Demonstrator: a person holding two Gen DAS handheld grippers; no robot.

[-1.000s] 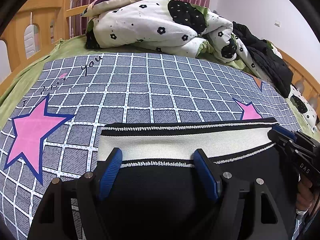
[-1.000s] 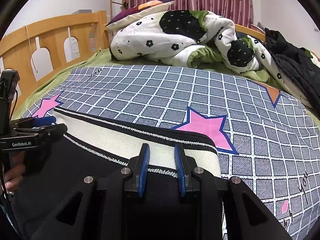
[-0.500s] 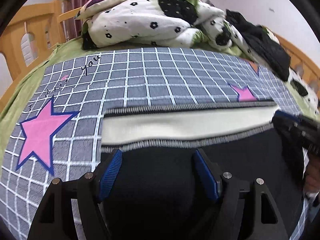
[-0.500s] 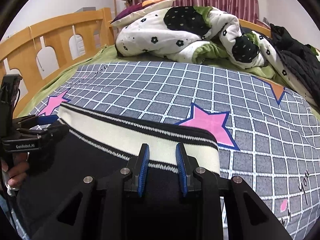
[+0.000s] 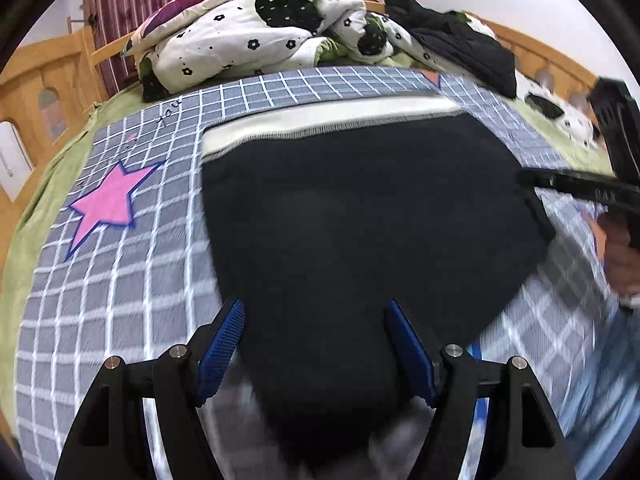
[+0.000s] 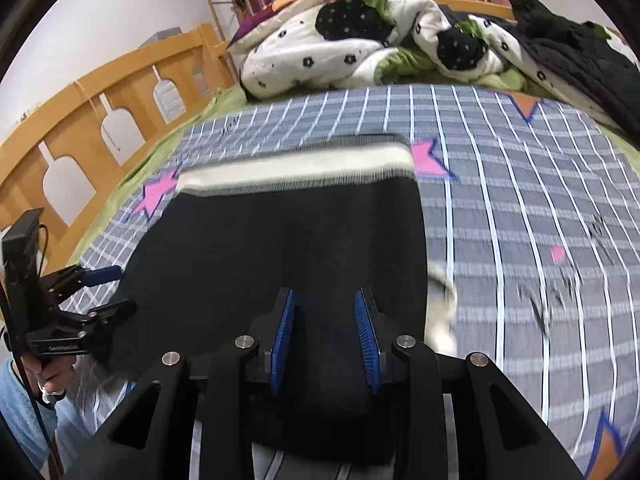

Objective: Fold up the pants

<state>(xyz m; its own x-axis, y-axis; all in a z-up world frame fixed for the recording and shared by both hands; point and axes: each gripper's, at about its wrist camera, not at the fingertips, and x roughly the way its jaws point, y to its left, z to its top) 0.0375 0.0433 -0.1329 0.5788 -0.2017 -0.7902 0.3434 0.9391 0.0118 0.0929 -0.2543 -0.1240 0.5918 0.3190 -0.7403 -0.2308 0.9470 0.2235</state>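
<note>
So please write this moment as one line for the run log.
black pants with cream waistband flat on checked bedsheet | left gripper open | right gripper open

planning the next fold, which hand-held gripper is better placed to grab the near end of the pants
Probably the right hand-held gripper: the black pants lie between its narrow-set fingers. The left hand-held gripper is spread wide over the cloth.
</note>
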